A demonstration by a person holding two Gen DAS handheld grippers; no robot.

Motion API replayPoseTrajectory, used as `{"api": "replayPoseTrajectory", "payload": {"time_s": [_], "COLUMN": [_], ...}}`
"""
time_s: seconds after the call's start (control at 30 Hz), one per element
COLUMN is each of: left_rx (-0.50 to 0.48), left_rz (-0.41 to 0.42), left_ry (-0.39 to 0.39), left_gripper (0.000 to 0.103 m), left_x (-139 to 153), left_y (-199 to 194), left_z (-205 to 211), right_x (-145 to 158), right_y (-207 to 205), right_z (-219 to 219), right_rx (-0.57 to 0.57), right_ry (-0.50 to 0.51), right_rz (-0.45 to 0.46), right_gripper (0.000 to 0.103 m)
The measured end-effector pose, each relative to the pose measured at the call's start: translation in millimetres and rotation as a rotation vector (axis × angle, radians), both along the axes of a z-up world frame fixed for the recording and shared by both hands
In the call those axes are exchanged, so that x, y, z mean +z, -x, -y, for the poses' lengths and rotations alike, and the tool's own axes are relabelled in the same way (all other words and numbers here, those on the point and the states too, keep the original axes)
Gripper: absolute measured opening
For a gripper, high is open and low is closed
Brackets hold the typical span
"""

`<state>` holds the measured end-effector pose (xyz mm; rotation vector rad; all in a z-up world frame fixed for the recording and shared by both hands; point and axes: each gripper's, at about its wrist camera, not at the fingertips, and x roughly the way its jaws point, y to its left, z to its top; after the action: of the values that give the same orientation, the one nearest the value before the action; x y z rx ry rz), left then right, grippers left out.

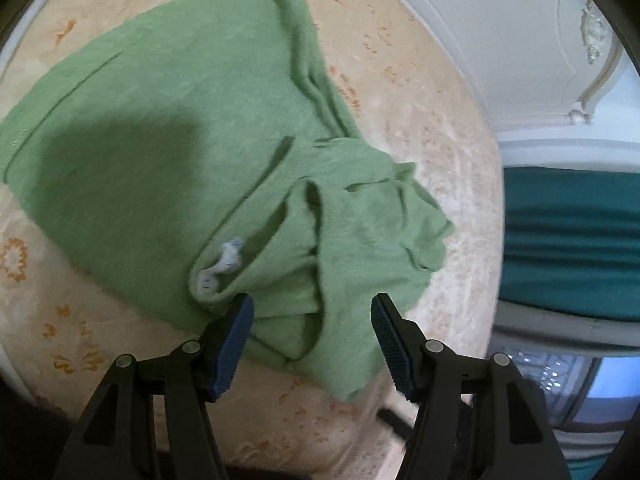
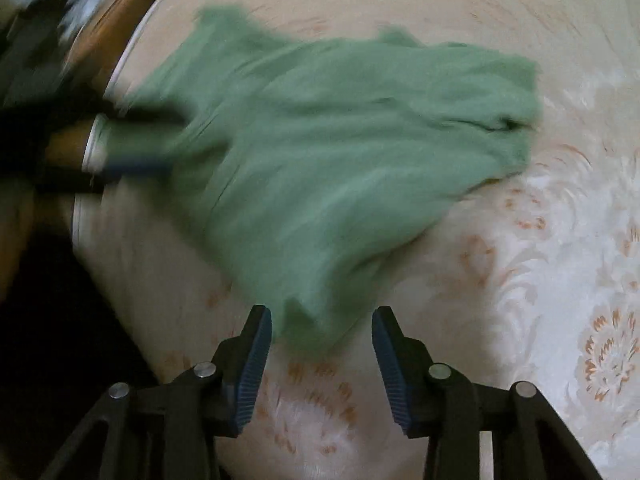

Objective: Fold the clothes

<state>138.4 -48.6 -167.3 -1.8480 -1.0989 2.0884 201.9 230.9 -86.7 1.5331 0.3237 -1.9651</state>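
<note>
A green knitted garment point(image 1: 168, 132) lies spread on a round table with a cream flowered cloth point(image 1: 420, 92). Its neck end is bunched, with a white label point(image 1: 224, 264) showing. My left gripper point(image 1: 312, 312) is open just above that bunched end, with loose folds lying between its blue pads point(image 1: 236, 340). In the blurred right wrist view the same garment point(image 2: 340, 152) stretches away, and one corner reaches in between the tips of my right gripper point(image 2: 322, 332). Those jaws stand apart and the pads do not press on the fabric. The other gripper appears as a dark blur at the garment's left end point(image 2: 132, 164).
A white carved panel point(image 1: 520, 40) and a teal cushioned seat point(image 1: 568, 240) stand beyond the table's right rim. In the right wrist view the table's edge point(image 2: 80, 208) curves down the left, with wood-coloured and dark areas past it.
</note>
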Motion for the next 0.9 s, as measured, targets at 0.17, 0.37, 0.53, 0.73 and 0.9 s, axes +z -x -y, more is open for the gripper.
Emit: {"api": "replayPoseTrajectory", "payload": {"time_s": [0.17,0.37,0.53,0.73,0.9], "left_rx": [-0.03,-0.069,-0.107,-0.283,-0.633], "left_rz": [-0.003,0.001,0.021,-0.019,-0.286], "left_ry": [0.143,0.17,0.194,0.306,0.564], "left_gripper": [0.063,0.063,0.063,0.063,0.063], "left_x": [16.0,18.4,10.1,19.5,41.1], "left_y": [-0.2,8.7,17.9,2.1,-30.1], "left_z": [2.4,0.2,-18.8,-45.7,-107.8], "right_x": [-18.5,-31.4,6.7,-37.2,-39.3], "right_y": [-19.8,-3.8,-8.7,-18.2,17.9], "right_z": [21.4,15.7,-5.8,-36.7,-68.5], "right_rx": [0.078,-0.037,-0.11,-0.163,-0.348], "right_ry": [-0.089,-0.1,-0.009,-0.032,0.141], "right_rz": [-0.095,-0.07,-0.052,0.2,0.315], "right_gripper": [0.036,0.008,0.004,0.0,0.017]}}
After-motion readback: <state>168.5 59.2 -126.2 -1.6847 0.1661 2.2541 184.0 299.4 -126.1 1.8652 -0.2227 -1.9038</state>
